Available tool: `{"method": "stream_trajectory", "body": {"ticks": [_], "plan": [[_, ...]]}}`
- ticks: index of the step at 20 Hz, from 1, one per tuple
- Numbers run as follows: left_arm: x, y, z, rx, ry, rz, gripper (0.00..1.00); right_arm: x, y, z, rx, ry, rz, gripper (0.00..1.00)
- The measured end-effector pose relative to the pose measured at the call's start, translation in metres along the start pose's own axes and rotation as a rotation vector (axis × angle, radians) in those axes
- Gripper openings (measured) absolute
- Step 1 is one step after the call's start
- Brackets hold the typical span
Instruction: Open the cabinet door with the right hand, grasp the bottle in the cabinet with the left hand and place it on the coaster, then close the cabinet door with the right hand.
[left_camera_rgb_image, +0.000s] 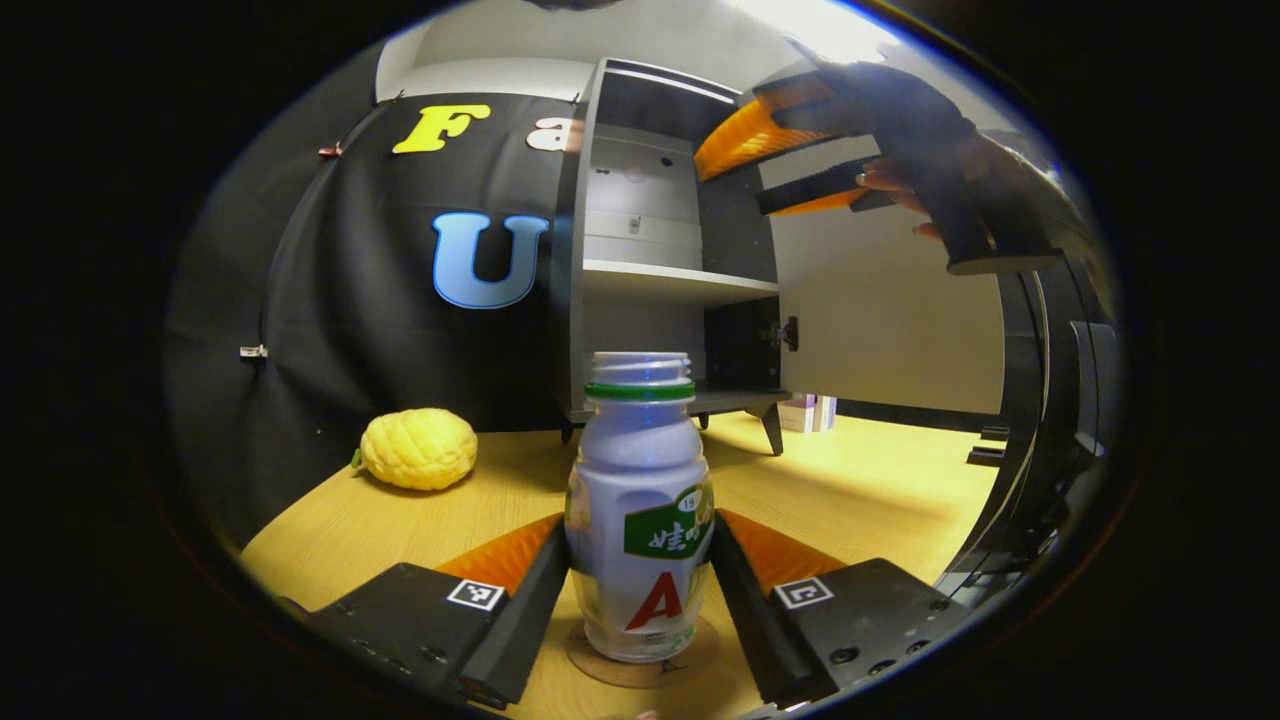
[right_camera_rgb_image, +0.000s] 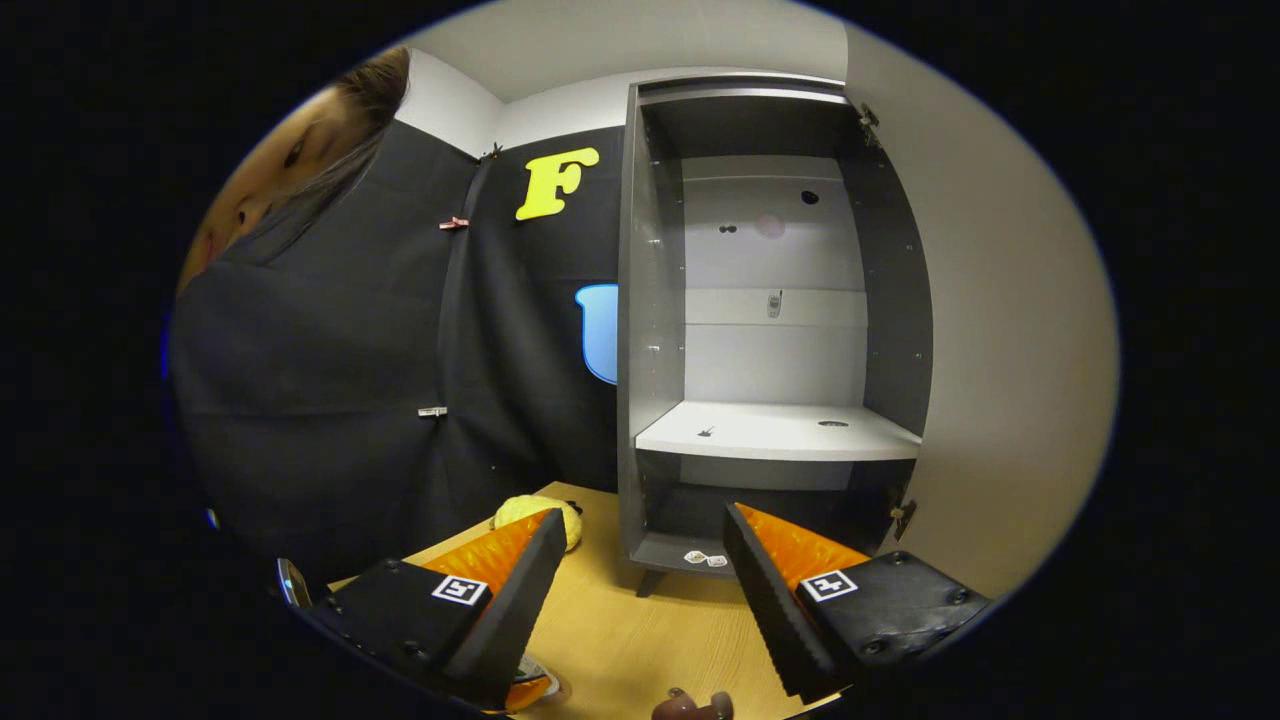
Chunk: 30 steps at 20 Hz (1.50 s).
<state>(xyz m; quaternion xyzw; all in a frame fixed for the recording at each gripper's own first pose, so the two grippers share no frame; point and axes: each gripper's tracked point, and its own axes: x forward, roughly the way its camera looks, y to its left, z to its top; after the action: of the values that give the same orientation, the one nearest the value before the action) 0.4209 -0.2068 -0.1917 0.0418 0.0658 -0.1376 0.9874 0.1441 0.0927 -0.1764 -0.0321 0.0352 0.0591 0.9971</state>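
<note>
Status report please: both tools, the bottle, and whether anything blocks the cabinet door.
Left tool around bottle, standing on coaster. Right tool open, empty, facing open cabinet. Door swung wide, nothing seen blocking it.

the left gripper view sits low over the light wooden table (left_camera_rgb_image: 850, 490), very close to a white plastic bottle (left_camera_rgb_image: 640, 500), and faces the open grey cabinet (left_camera_rgb_image: 670, 280) farther back. the right gripper view rides higher and nearer, looking straight into that cabinet (right_camera_rgb_image: 770, 330). the 2 views share the cabinet, the table (right_camera_rgb_image: 640, 630) and a bumpy yellow fruit (left_camera_rgb_image: 418, 448) (right_camera_rgb_image: 575, 515).
</note>
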Motion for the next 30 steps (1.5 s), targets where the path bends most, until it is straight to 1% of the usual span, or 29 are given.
{"method": "stream_trajectory", "body": {"ticks": [2, 4, 7, 8, 10, 13, 16, 17, 18, 19, 21, 22, 23, 24, 25, 26, 27, 28, 29, 30], "plan": [[0.000, 0.003, 0.005, -0.024, -0.012, 0.005, 0.83, -0.001, -0.001, 0.000, 0.005, 0.006, -0.002, 0.98], [0.000, 0.011, 0.012, -0.068, -0.025, 0.031, 0.88, -0.003, -0.002, 0.001, 0.005, 0.007, 0.000, 0.98], [0.004, 0.012, 0.025, -0.130, -0.022, 0.019, 0.95, -0.006, -0.007, 0.007, -0.004, 0.000, -0.009, 0.98], [0.005, 0.011, 0.033, -0.141, -0.027, 0.012, 0.95, -0.008, -0.009, 0.011, -0.004, -0.005, -0.014, 0.98], [0.004, 0.012, 0.059, -0.141, -0.057, -0.003, 0.95, -0.013, -0.011, 0.024, 0.007, -0.027, -0.025, 0.97], [0.005, 0.009, 0.097, -0.116, -0.079, -0.027, 0.95, -0.024, -0.021, 0.053, 0.004, -0.068, -0.053, 0.97], [0.002, -0.005, 0.140, -0.096, -0.087, -0.098, 0.95, -0.038, -0.036, 0.078, -0.040, -0.069, -0.105, 0.97], [0.000, -0.009, 0.155, -0.079, -0.091, -0.121, 0.95, -0.046, -0.036, 0.090, -0.050, -0.084, -0.107, 0.98], [-0.001, -0.013, 0.173, -0.063, -0.098, -0.141, 0.92, -0.052, -0.035, 0.100, -0.055, -0.101, -0.104, 0.98], [-0.003, -0.017, 0.191, -0.046, -0.107, -0.166, 0.95, -0.060, -0.034, 0.107, -0.055, -0.110, -0.098, 0.97], [-0.003, -0.032, 0.219, -0.022, -0.097, -0.245, 0.94, -0.080, -0.036, 0.112, -0.081, -0.083, -0.101, 0.97], [-0.002, -0.039, 0.230, -0.017, -0.085, -0.282, 0.94, -0.093, -0.040, 0.114, -0.107, -0.066, -0.112, 0.94], [-0.003, -0.041, 0.242, -0.024, -0.080, -0.311, 0.94, -0.107, -0.043, 0.120, -0.123, -0.062, -0.122, 0.98], [-0.004, -0.044, 0.254, -0.039, -0.077, -0.340, 0.92, -0.120, -0.042, 0.128, -0.117, -0.069, -0.127, 0.98], [-0.004, -0.050, 0.262, -0.052, -0.068, -0.369, 0.94, -0.135, -0.041, 0.134, -0.089, -0.075, -0.130, 0.94], [-0.002, -0.054, 0.272, -0.058, -0.064, -0.390, 0.94, -0.152, -0.043, 0.134, -0.062, -0.068, -0.135, 0.94], [0.002, -0.053, 0.284, -0.057, -0.075, -0.391, 0.92, -0.171, -0.051, 0.132, -0.051, -0.060, -0.166, 0.94], [0.006, -0.053, 0.296, -0.051, -0.091, -0.387, 0.92, -0.190, -0.069, 0.132, -0.057, -0.057, -0.221, 0.94], [0.012, -0.055, 0.305, -0.037, -0.105, -0.381, 0.92, -0.208, -0.088, 0.134, -0.066, -0.060, -0.291, 0.98], [0.017, -0.056, 0.312, -0.015, -0.116, -0.377, 0.93, -0.230, -0.111, 0.135, -0.063, -0.064, -0.366, 0.98]]}}
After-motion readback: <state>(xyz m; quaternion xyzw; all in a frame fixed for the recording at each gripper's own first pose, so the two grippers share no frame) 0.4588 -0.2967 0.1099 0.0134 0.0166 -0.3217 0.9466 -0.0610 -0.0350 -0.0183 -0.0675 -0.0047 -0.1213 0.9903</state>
